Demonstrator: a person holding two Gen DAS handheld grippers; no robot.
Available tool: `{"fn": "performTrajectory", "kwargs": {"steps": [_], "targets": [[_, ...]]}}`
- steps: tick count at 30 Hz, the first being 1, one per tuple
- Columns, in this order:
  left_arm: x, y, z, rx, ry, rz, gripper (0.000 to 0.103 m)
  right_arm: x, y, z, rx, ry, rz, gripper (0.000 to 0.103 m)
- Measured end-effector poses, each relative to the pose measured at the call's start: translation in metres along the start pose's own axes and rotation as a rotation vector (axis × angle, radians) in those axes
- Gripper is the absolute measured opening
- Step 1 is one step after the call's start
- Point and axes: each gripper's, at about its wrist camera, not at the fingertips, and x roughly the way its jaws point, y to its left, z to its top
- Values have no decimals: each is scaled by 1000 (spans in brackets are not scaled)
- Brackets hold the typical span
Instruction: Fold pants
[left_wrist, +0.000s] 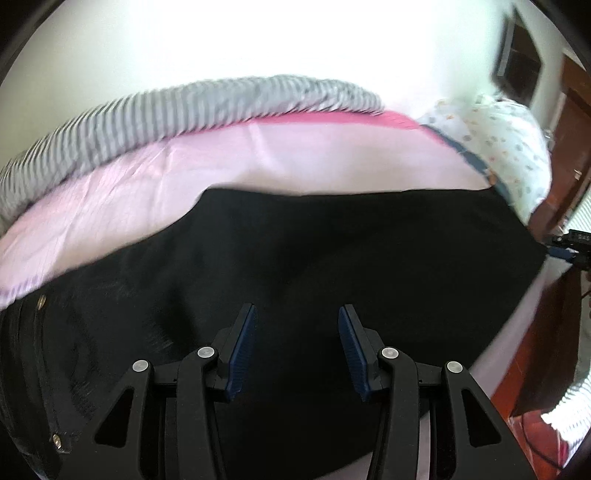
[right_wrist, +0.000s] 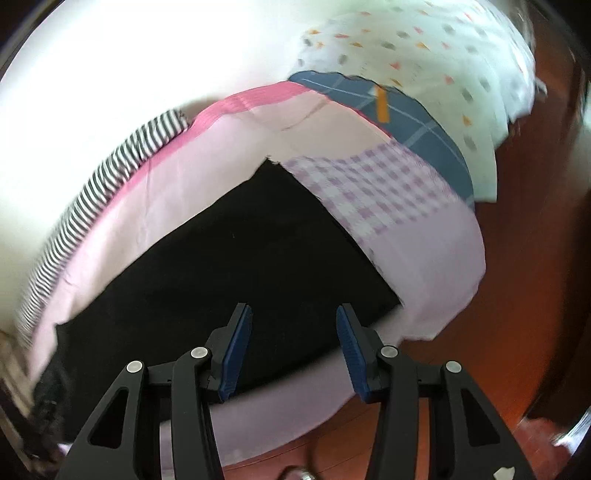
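Observation:
Black pants (left_wrist: 332, 258) lie spread flat on a pink bedsheet (left_wrist: 147, 177). Their waistband with metal rivets (left_wrist: 42, 301) shows at the lower left of the left wrist view. My left gripper (left_wrist: 297, 308) hovers over the middle of the cloth, open, with nothing between its blue pads (left_wrist: 242, 354). In the right wrist view the pants (right_wrist: 240, 251) run from the lower left up to a corner near the checked patch. My right gripper (right_wrist: 293, 307) hangs open above the pants' near edge by the bed's side, and it holds nothing.
A grey striped blanket (left_wrist: 184, 107) lies along the far side of the bed. A white patterned cloth (right_wrist: 424, 55) and a blue plaid cloth (right_wrist: 417, 122) sit at the far right corner. Reddish wooden floor (right_wrist: 517, 295) lies beyond the bed's edge (right_wrist: 443, 317).

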Motion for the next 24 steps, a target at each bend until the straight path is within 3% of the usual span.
{"fn": "performTrajectory", "kwargs": {"steps": [8, 16, 18, 20, 24], "targets": [[17, -52, 13, 41, 13, -91, 47, 6, -26, -19, 77, 4, 40, 46], [27, -71, 6, 77, 61, -87, 47, 14, -39, -20, 116, -36, 74, 45], [31, -69, 5, 65, 78, -83, 47, 17, -42, -17, 133, -53, 97, 41], [32, -68, 4, 59, 87, -81, 47, 21, -45, -14, 146, -61, 110, 29], [33, -72, 3, 67, 93, -78, 47, 27, -56, -8, 208, -103, 150, 22]]}}
